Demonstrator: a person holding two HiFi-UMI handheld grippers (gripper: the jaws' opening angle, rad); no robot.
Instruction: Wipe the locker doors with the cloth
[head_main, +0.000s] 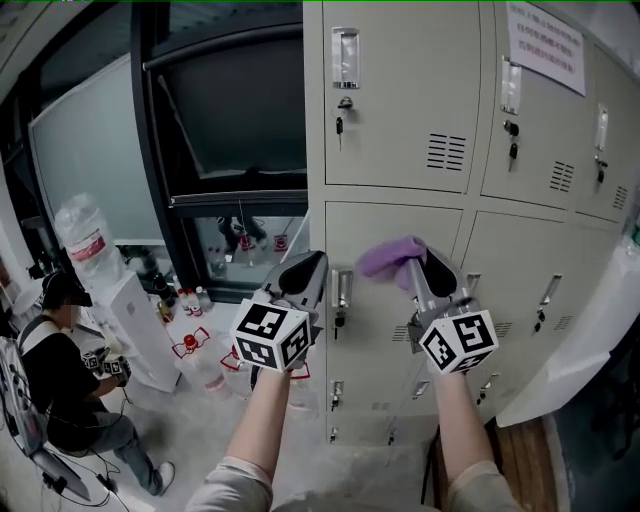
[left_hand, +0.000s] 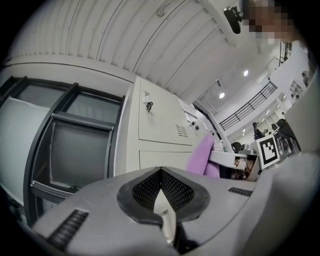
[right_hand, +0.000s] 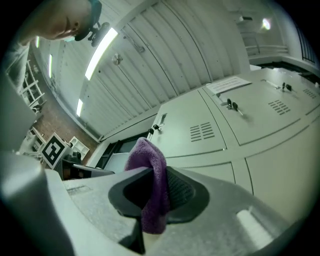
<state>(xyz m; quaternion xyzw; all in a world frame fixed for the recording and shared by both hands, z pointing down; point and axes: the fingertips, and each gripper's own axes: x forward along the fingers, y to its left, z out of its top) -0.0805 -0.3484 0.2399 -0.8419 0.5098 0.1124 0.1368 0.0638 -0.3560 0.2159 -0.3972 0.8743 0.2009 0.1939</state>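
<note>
A bank of beige locker doors (head_main: 400, 100) fills the upper right of the head view, with key locks and vent slots. My right gripper (head_main: 425, 262) is shut on a purple cloth (head_main: 392, 255), held up in front of the lower left locker door (head_main: 390, 300). In the right gripper view the cloth (right_hand: 150, 185) hangs pinched between the pads, lockers (right_hand: 200, 130) beyond. My left gripper (head_main: 305, 270) is shut and holds nothing, close to the locker's left edge. In the left gripper view the jaws meet, and the cloth (left_hand: 202, 157) shows to the right.
A dark window frame (head_main: 220, 110) stands left of the lockers. Below it are a water dispenser (head_main: 130, 320) with a bottle (head_main: 85, 240) and several small bottles on the floor. A seated person (head_main: 60, 380) is at the lower left. A notice sheet (head_main: 545, 40) hangs on an upper locker.
</note>
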